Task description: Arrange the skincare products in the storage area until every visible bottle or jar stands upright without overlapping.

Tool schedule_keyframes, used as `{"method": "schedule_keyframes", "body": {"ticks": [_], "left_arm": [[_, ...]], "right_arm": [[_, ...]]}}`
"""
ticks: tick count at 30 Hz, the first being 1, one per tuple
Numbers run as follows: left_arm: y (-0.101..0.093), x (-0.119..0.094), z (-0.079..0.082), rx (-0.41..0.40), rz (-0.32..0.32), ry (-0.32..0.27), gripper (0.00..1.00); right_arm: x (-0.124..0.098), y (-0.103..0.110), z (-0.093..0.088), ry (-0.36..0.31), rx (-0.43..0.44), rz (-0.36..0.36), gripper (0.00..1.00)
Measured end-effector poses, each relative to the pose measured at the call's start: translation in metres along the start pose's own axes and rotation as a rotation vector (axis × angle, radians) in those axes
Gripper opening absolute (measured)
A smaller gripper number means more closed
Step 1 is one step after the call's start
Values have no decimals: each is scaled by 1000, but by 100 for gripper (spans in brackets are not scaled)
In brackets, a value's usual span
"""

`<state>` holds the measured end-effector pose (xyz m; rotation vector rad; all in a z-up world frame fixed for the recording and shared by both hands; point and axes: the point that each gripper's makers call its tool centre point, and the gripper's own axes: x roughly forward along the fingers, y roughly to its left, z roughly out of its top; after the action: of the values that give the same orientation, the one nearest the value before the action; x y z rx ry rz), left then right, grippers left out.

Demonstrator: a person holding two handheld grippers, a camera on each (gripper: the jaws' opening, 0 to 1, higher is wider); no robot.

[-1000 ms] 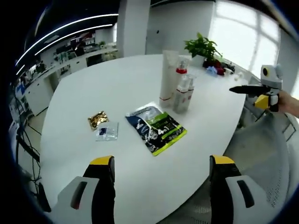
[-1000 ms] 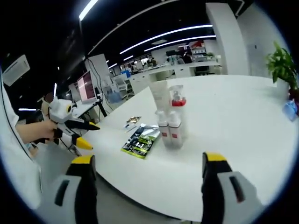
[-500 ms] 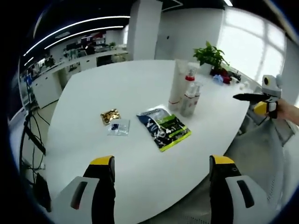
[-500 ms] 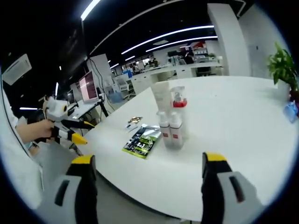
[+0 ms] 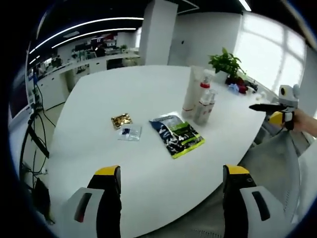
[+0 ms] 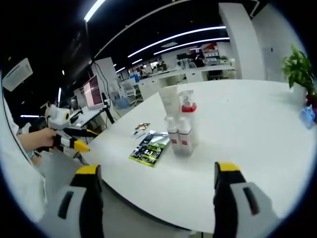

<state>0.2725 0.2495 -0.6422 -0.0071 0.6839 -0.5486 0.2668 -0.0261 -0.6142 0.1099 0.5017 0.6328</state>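
Several skincare products stand upright in a tight cluster on the white round table [image 5: 99,99]: a tall white tube [image 5: 190,93], a spray bottle with a red collar [image 5: 203,94] and small pump bottles [image 5: 202,110]. The right gripper view has the same tube [image 6: 169,106], spray bottle [image 6: 188,115] and two pump bottles [image 6: 179,138]. A green and blue pack [image 5: 177,135] lies flat before them. My left gripper [image 5: 171,171] hangs open over the table's near edge, far short of the bottles. My right gripper [image 6: 157,171] is open off the table's edge, with nothing between its jaws.
A gold sachet [image 5: 121,120] and a small clear sachet [image 5: 130,132] lie left of the pack. A potted plant [image 5: 226,62] stands behind the bottles. A hand holds the other gripper at the right [image 5: 277,106]. Desks and monitors [image 6: 91,91] fill the room behind.
The left gripper view has drawn back and swung, so the table looks smaller and further off. The products, pack and sachets stay where they were. Both grippers remain open.
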Motion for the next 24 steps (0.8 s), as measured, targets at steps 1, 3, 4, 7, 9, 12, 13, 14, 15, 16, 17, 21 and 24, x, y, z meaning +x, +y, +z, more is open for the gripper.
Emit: {"method": "schedule_keyframes", "body": {"ticks": [1,3,4,7,9,12,13,14,15,16,17,21,24], "left_arm": [[0,0,0,0,1,1,81],[1,0,0,-1,5,6,81],[1,1,0,-3,6,5,81],[2,2,1,-16,8,3,81],[3,3,0,-21,11,6,80],[5,6,0,-27,13,10,80],[5,7,0,-28,13,12,79],[6,8,0,-28,16,15,79],[7,9,0,-28,20,19,79],[8,10,1,-29,22,20,79],[9,11,1,-30,24,22,78],[16,18,1,-32,38,40,77],[22,24,2,-29,49,58,77]], "right_arm": [[0,0,0,1,0,0,94],[0,0,0,1,1,0,94],[1,0,0,2,1,1,94],[2,-1,-1,6,2,2,94],[3,-1,-1,7,3,2,94],[4,-3,-2,10,6,1,94],[4,-3,-2,11,6,1,94],[5,-4,-2,12,7,0,94],[6,-5,-2,13,8,0,94],[7,-6,-2,14,8,-1,94],[7,-6,-2,15,8,-1,94],[11,-10,0,17,12,-3,94],[16,-14,1,21,14,-7,94]]}}
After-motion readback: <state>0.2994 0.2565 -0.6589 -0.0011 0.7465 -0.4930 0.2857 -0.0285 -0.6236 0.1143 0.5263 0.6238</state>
